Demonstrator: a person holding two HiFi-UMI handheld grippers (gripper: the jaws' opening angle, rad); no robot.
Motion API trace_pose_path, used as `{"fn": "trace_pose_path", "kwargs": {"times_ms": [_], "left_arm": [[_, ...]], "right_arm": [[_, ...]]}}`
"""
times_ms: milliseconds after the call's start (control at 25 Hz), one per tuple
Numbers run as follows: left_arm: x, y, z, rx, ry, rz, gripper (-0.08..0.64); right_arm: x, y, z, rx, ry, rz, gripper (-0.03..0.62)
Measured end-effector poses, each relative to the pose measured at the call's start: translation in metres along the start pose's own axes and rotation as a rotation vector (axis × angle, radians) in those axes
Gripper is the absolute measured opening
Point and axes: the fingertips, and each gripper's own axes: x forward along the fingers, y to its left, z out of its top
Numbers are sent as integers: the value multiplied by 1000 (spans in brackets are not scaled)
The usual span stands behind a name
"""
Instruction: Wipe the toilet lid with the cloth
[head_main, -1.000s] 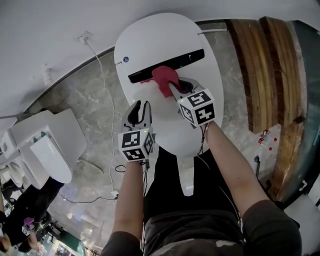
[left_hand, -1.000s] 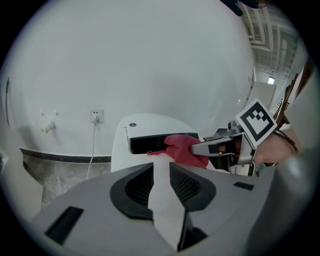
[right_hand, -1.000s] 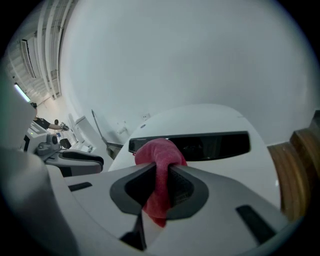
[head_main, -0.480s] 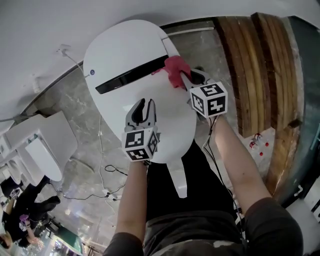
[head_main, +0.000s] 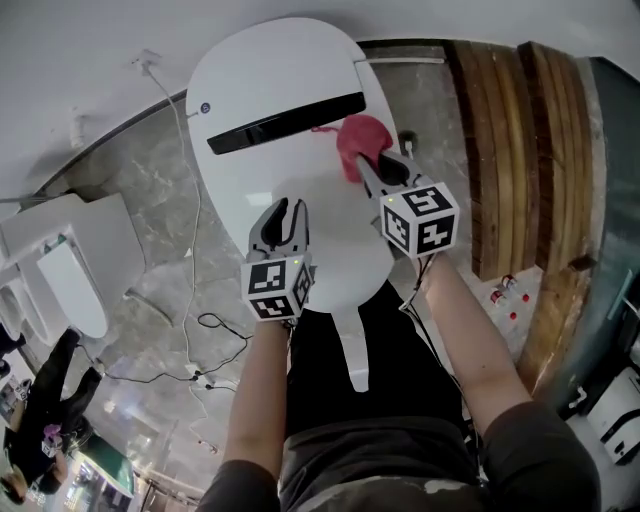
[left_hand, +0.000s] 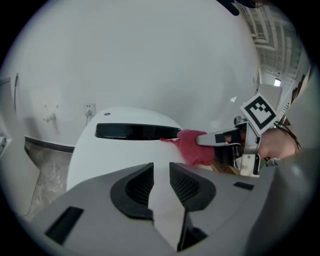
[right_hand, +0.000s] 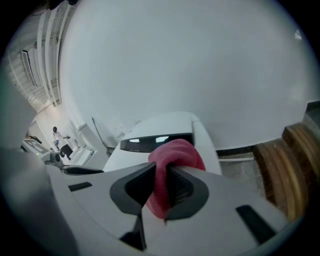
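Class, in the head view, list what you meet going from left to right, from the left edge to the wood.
neighbouring white toilet → power cable → left hand-held gripper → red cloth → wooden boards

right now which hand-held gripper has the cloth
The right hand-held gripper: its jaws pinch the red cloth, while the left hand-held gripper has open, empty jaws.

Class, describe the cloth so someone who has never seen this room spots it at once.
Find the white oval toilet lid. At the right end of its long black strip lies a crumpled red cloth, pinched by the right gripper: the only red, soft thing on it.
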Motion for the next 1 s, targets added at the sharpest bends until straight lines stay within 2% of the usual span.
{"fn": "trace_pose_path", "kwargs": {"times_ms": [360,520,720,1000], "left_arm": [[-97,115,-20,-11,-17,78,110],[-131,152,-32,-27,-10,91,112],[-154,165,-41,-26,2,85,112],[-135,140,-40,-34,10,52,110]], "right_arm": [[45,200,-47,-93,63,195,49],[66,253,-67,-109,92,227,49],[86,257,-85,-123,140,181,49],[74,196,-84,-98,151,90,49]]}}
